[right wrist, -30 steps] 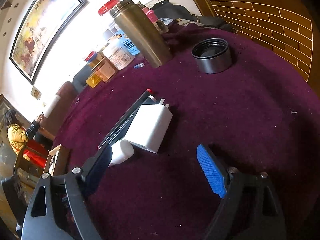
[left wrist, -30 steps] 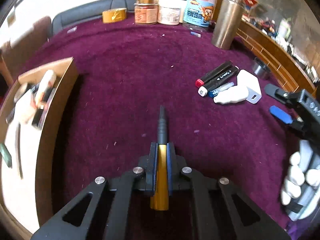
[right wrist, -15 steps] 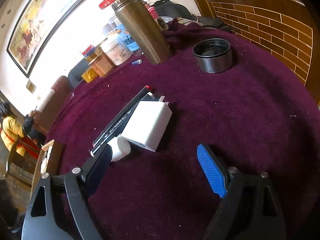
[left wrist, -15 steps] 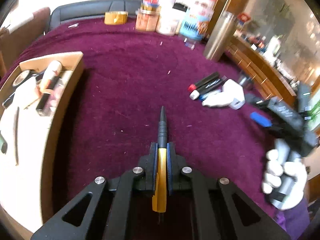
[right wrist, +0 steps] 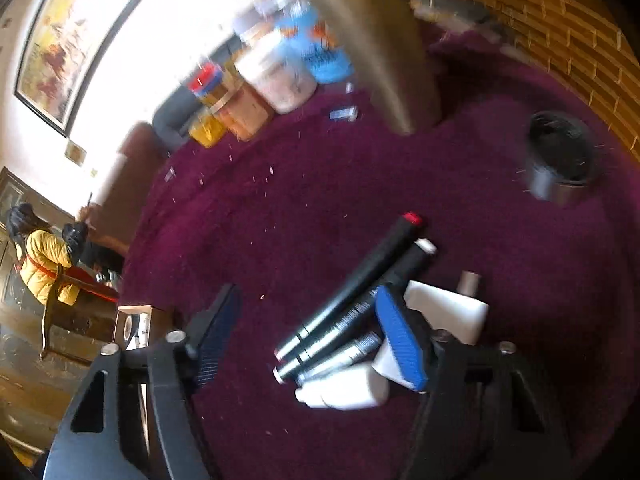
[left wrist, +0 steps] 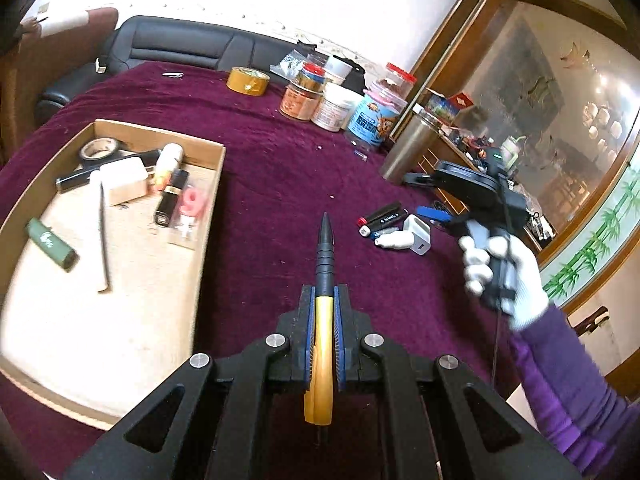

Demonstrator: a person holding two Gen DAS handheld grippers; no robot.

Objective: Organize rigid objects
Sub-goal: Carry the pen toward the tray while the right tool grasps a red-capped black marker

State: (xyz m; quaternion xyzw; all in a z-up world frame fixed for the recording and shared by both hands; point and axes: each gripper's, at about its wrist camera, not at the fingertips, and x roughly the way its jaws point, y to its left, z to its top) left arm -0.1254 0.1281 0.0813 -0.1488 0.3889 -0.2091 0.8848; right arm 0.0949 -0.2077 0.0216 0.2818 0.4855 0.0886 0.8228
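Observation:
My left gripper [left wrist: 322, 304] is shut on a yellow pen with a black tip [left wrist: 324, 252], held above the purple cloth, right of the cardboard tray [left wrist: 208, 216]. The tray holds a lighter, tape, a lipstick and other small items. My right gripper [right wrist: 308, 320] is open and hovers over a pile on the cloth: two black markers [right wrist: 360, 280], a white charger [right wrist: 448, 312] and a small white bottle [right wrist: 344, 392]. The pile [left wrist: 396, 228] and the right gripper [left wrist: 432, 213] show in the left wrist view.
Jars [left wrist: 328, 104], a tape roll [left wrist: 247, 81] and a steel flask [left wrist: 404, 148] stand at the table's far side. A black flask cap [right wrist: 560, 160] sits right of the pile. A wooden ledge borders the table on the right.
My left gripper has risen and tilted back with the pen, bringing the tray more into view. My right gripper has moved over the marker pile, still open.

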